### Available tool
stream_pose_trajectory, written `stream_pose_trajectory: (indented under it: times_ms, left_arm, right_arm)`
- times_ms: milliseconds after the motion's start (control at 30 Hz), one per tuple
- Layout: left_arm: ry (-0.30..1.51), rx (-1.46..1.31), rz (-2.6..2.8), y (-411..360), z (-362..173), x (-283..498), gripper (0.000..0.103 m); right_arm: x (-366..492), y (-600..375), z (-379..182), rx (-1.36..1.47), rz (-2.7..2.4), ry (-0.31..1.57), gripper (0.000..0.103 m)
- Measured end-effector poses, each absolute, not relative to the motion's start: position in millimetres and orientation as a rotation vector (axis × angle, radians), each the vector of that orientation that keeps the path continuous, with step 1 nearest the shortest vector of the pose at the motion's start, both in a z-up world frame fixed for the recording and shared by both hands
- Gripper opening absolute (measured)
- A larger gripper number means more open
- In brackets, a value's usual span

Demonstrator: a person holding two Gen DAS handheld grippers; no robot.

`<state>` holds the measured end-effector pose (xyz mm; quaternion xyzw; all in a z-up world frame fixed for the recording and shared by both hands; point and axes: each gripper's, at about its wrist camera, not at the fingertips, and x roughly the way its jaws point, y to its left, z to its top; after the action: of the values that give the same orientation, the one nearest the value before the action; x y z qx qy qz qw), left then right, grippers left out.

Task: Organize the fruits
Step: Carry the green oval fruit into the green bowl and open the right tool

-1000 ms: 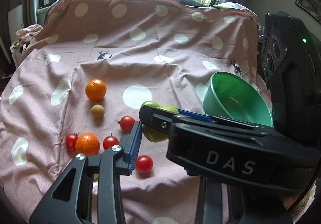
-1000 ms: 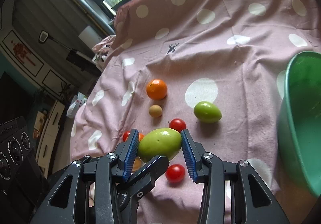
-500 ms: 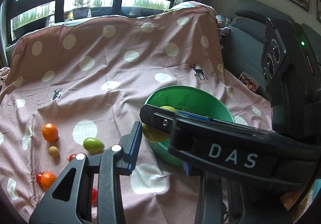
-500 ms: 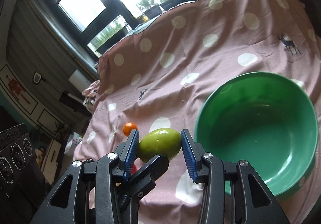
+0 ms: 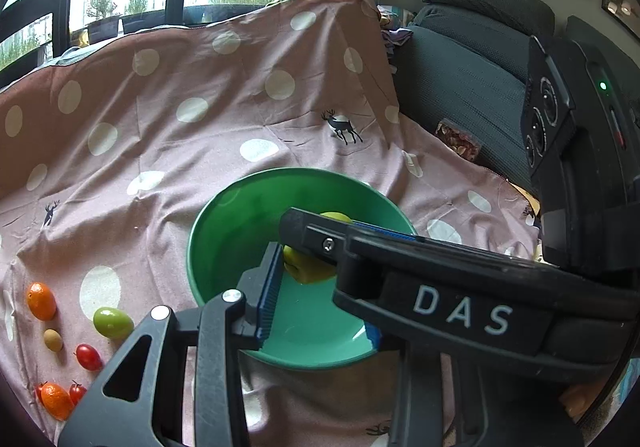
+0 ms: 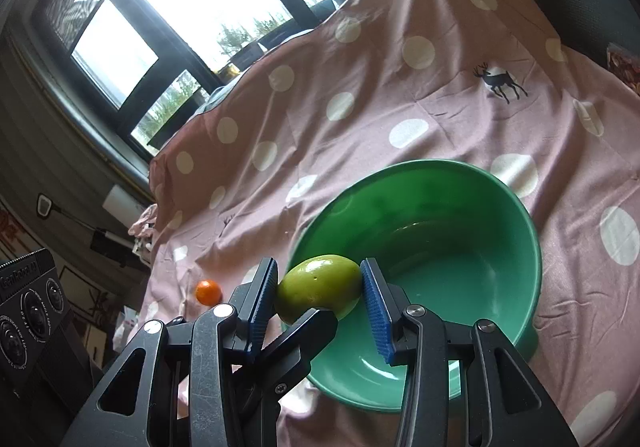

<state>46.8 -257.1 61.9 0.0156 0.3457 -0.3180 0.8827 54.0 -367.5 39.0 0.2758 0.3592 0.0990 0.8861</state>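
Note:
My right gripper (image 6: pixel 320 289) is shut on a green mango (image 6: pixel 318 285) and holds it over the near left rim of the green bowl (image 6: pixel 516 207). In the left wrist view the right gripper's black body crosses in front, with the mango (image 5: pixel 308 267) showing over the bowl (image 5: pixel 224 207). My left gripper (image 5: pixel 320 295) stands wide; its left finger (image 5: pixel 268 287) shows, the right one is mostly hidden behind the right gripper. It holds nothing that I can see. A second green mango (image 5: pixel 113 322), oranges (image 5: pixel 41 301) and cherry tomatoes (image 5: pixel 89 357) lie on the cloth at left.
A pink polka-dot cloth (image 5: pixel 200 107) covers the surface and rises at the back under the windows. A dark sofa (image 5: pixel 460 87) stands at the right. A small tan fruit (image 5: pixel 53 339) lies between the orange and the tomatoes.
Both grippers have swung right from the loose fruit to the bowl. The right gripper has carried the mango from above the cloth to over the bowl's rim.

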Motion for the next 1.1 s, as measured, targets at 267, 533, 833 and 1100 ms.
stream_pose_trajectory:
  times_ms: [267,533,833,1100]
  left_arm:
    - [0.803,-0.009,-0.728,-270.2,40.8,62.7,0.035]
    - [0.87,-0.038,-0.751,-277.4,25.1,71.2,0.035]
    - [0.904,-0.055,-0.767,-278.4,16.6,75.2,0.035]
    - [0.935,-0.083,-0.768,-278.9,10.1,79.1,0.035]
  right_arm:
    - [60.5,-384.9,22.2,0.582,0.12,0.819,0.046]
    - [69.0,-392.4,5.3,0.586,0.069,0.9,0.046]
    - [72.0,-391.6,0.0,0.562,0.039,0.939,0.046]
    - [75.6,-389.4,-2.2,0.525,-0.002,0.962,0.046]
